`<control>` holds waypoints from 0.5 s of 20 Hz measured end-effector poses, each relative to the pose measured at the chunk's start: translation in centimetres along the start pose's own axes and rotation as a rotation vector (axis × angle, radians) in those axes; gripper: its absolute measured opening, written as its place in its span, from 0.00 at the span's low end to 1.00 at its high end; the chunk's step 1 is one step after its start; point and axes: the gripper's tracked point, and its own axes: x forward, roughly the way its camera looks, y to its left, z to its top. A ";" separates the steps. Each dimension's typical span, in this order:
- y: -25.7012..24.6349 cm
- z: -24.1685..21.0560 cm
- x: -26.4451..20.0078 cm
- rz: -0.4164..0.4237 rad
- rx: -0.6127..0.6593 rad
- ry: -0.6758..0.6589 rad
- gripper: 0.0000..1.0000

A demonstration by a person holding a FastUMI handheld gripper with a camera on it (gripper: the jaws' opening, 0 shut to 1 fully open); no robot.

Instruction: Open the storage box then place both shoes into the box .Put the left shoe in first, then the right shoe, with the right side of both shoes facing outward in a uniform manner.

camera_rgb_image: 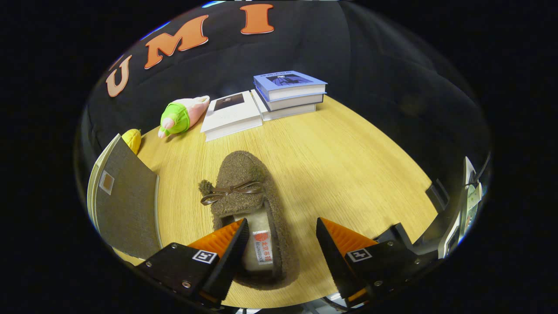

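A brown fuzzy slipper-style shoe (pixel 248 192) with a small leather bow lies on the wooden table (pixel 340 165), toe pointing away from me. Its heel end lies between my fingers, nearer the left one. My gripper (pixel 282 229) is open. The left finger (pixel 231 244) sits over the shoe's opening, by the inner lining and its label. The right finger (pixel 333 246) stands off to the right of the shoe, above bare table. Neither finger presses on the shoe. A grey fabric-covered panel (pixel 124 203), perhaps the storage box or its lid, stands to the left of the shoe.
Beyond the shoe, at the table's far side, a stack of books (pixel 290 93) sits beside a flat white book (pixel 231 115). A pink and green plush toy (pixel 181 115) and a yellow toy (pixel 132 139) lie further left. Equipment shows past the table's right edge (pixel 457 213).
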 end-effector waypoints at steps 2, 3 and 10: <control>0.6 0.1 0.4 0.029 0.029 0.006 0.80; 0.9 0.1 0.5 0.038 0.042 0.006 0.74; -0.1 1.1 -0.8 -0.028 0.064 -0.014 0.02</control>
